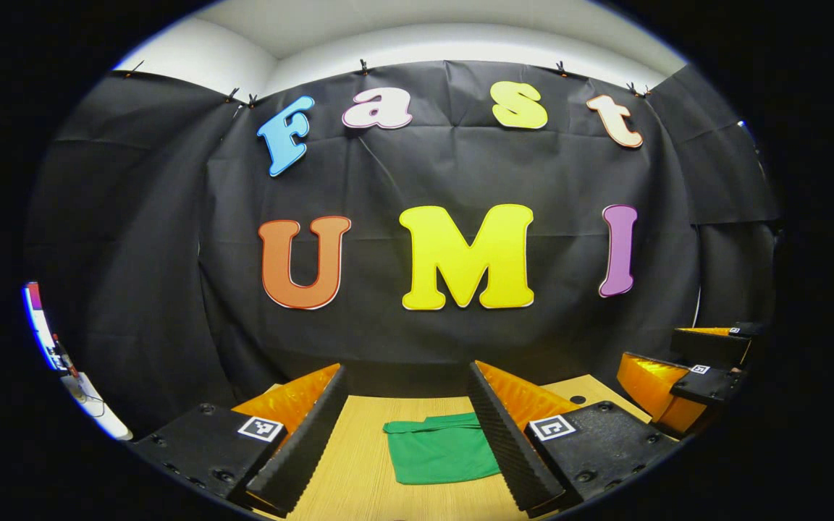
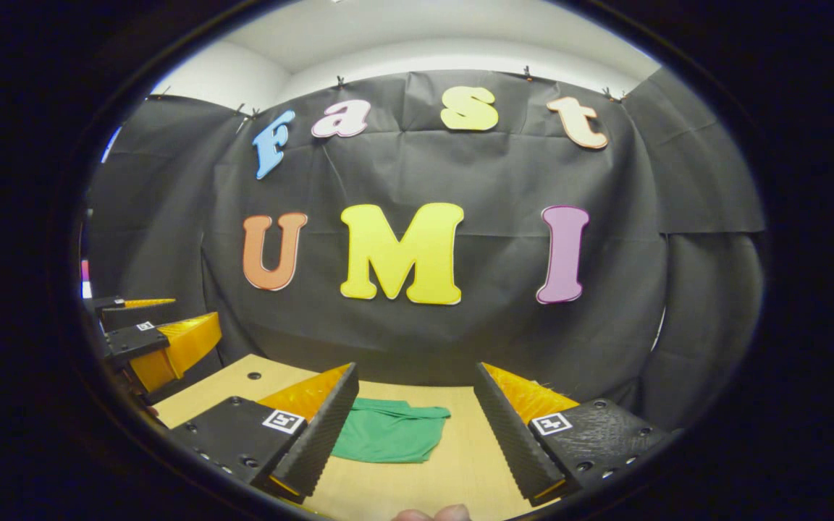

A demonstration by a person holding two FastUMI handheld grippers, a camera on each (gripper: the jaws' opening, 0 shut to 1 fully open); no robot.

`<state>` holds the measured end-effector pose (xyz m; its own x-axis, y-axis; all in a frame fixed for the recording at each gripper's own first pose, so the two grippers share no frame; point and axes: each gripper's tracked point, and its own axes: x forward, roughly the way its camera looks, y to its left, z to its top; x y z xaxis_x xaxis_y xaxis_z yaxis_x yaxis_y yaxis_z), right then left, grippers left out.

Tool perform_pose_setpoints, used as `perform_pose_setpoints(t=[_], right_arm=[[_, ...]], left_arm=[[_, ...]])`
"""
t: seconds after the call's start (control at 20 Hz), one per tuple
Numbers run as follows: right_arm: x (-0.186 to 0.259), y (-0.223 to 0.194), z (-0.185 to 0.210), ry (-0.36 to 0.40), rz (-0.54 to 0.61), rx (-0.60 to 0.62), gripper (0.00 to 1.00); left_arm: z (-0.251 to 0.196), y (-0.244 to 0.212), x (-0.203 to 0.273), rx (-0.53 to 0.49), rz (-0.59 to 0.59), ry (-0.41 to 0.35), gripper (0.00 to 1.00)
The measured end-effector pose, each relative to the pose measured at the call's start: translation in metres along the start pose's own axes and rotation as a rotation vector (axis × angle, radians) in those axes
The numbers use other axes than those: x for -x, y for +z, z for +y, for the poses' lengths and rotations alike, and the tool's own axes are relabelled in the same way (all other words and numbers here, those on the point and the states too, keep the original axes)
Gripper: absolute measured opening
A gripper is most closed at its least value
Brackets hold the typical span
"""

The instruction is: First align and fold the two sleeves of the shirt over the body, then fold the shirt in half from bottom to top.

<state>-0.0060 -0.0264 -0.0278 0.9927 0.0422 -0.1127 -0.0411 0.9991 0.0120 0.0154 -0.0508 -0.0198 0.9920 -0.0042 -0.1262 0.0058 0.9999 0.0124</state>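
— Shirt (image 1: 440,449) folded into a compact green bundle, flat on the wooden table (image 1: 359,470), seen between the fingers of the left gripper (image 1: 410,434) in the left gripper view.
— Left gripper's state?
— Spread wide, nothing pinched, raised clear of the cloth.
— And the right gripper (image 2: 413,434)?
— Also spread wide, touching nothing; shirt (image 2: 390,432) partly behind its finger at 9 o'clock in the right gripper view.
— Room around the bundle?
— Bare wood toward 6 o'clock and 3 o'clock in the right gripper view. Far table edge close behind the shirt at 12 o'clock, booth wall (image 1: 460,174) right after it.
— Anything hard to make out?
— Sleeves not distinguishable within the folds. Right edge of the shirt cut off by a finger in the left gripper view. Right gripper (image 1: 685,376) visible at 3 o'clock there, jaw gap unclear from that angle. Left gripper (image 2: 149,340) at 9 o'clock in the right gripper view, partly cropped. Fingertip (image 2: 433,514) at 6 o'clock, mostly cut off.
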Motion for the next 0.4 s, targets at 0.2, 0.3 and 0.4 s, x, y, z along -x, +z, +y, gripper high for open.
perform_pose_setpoints(t=[0.2, 0.3, 0.4], right_arm=[[-0.0046, 0.0023, -0.0023, -0.007, -0.007, 0.005, 0.97], [-0.0055, 0.0026, -0.0037, -0.007, -0.005, 0.001, 0.97], [-0.007, 0.0043, -0.0058, -0.011, -0.008, -0.005, 0.98]], left_arm=[[-0.0037, 0.0008, -0.0056, -0.001, 0.004, -0.006, 1.0], [-0.0056, 0.0025, -0.0068, -0.002, -0.001, -0.01, 1.0], [-0.0065, 0.0041, -0.0079, -0.005, -0.003, -0.012, 1.0]])
